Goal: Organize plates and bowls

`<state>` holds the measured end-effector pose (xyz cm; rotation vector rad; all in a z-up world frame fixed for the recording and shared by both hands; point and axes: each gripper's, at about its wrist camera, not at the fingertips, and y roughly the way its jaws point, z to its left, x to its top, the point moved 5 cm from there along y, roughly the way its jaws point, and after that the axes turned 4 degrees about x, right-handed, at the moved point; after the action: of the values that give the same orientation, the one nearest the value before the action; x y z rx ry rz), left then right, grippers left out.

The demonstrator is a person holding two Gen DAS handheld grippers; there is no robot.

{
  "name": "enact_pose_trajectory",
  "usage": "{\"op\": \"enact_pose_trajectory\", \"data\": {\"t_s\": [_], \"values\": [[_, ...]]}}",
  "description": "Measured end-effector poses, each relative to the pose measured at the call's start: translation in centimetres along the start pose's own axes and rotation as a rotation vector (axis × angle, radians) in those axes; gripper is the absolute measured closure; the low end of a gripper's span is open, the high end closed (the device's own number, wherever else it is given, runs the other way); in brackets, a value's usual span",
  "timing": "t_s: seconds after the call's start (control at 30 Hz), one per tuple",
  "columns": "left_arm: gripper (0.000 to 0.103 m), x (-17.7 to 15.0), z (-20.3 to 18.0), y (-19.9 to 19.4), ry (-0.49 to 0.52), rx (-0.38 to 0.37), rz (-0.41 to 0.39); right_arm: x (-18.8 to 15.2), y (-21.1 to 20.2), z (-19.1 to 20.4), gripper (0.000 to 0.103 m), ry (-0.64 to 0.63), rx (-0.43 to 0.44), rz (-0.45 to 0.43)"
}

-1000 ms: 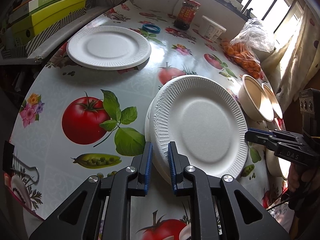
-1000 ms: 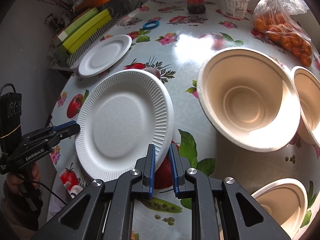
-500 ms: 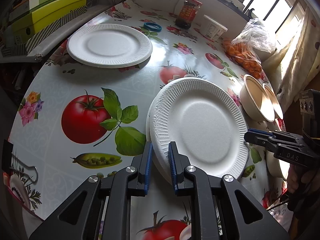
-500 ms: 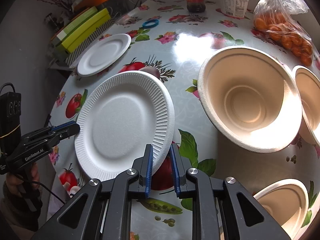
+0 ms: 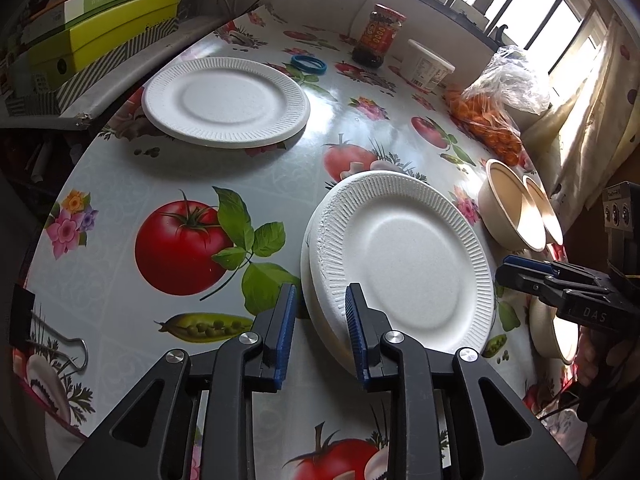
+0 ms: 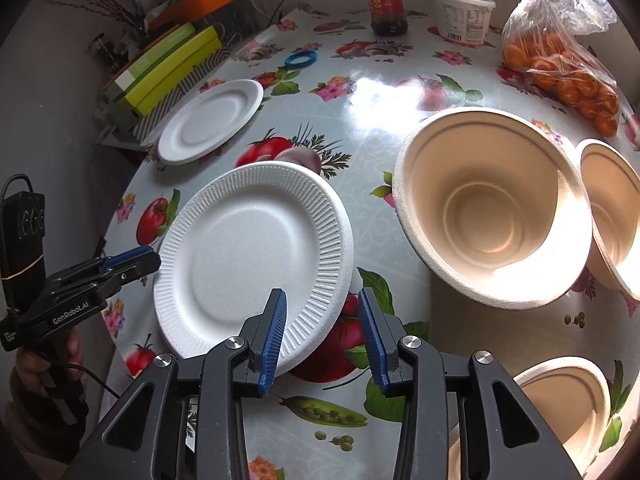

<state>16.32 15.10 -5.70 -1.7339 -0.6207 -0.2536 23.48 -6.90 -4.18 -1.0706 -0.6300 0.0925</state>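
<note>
A white ribbed paper plate (image 5: pixel 404 256) lies on another plate in the middle of the table; it also shows in the right wrist view (image 6: pixel 248 256). My left gripper (image 5: pixel 320 320) is open with the stack's near rim between its jaws. My right gripper (image 6: pixel 322 332) is open around the opposite rim. A second white plate (image 5: pixel 224 102) lies at the far left, also seen in the right wrist view (image 6: pixel 210 120). Two beige bowls (image 6: pixel 492 208) (image 6: pixel 612 216) stand to the right, and a third bowl (image 6: pixel 560 404) is near the front right.
A sauce jar (image 6: pixel 386 0), a white tub (image 6: pixel 464 14), a bag of oranges (image 6: pixel 560 60) and a blue ring (image 6: pixel 300 58) stand at the table's far side. Green boxes (image 5: pixel 100 36) lie on a ledge at the left. A binder clip (image 5: pixel 24 316) sits at the table's left edge.
Both grippers have opened from shut on the plate's rim. The top plate has settled flatter onto the plate below.
</note>
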Motion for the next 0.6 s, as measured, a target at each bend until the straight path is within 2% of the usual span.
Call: {"op": "enact_pose_trajectory", "data": {"t_s": [0.1, 0.33, 0.6], "values": [[0.072, 0.3, 0.5, -0.5, -0.010, -0.012, -0.017, 0.5, -0.9, 0.4, 0.065, -0.006, 0.003, -0.023], [0.071, 1.6, 2.6, -1.8, -0.050, -0.002, -0.050, 2.9, -2.7, 2.0, 0.064, -0.050, 0.008, -0.068], [0.071, 4.4, 6.1, -3.8, -0.108, 0.026, -0.116, 6.6, -2.5, 5.7, 0.063, -0.099, 0.060, -0.100]]}}
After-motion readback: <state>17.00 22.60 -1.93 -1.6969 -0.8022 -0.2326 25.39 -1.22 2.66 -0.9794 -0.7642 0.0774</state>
